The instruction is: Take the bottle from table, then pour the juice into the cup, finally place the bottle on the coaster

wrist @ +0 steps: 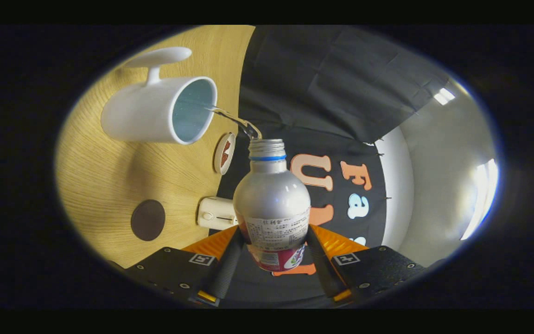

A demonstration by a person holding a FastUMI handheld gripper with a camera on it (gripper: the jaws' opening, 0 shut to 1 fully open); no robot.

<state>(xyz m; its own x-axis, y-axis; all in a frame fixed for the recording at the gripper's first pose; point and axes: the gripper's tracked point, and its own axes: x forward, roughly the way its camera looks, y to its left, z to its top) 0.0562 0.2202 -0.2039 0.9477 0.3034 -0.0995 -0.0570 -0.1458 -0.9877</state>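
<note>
Gripper view: the gripper (274, 260) pinches the silver bottle (271, 204) between its 2 fingers, tipped toward the white cup (155, 111) on the wooden table (104, 181). A thin stream (234, 120) runs from the bottle's mouth into the cup. A dark round coaster (148, 220) lies nearby.

bottle (271, 195) label: print too small to read | nothing else legible

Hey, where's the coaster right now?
In the gripper view, the dark round coaster lies on the wooden table, apart from the white cup, while the tool grips the tilted bottle.
</note>
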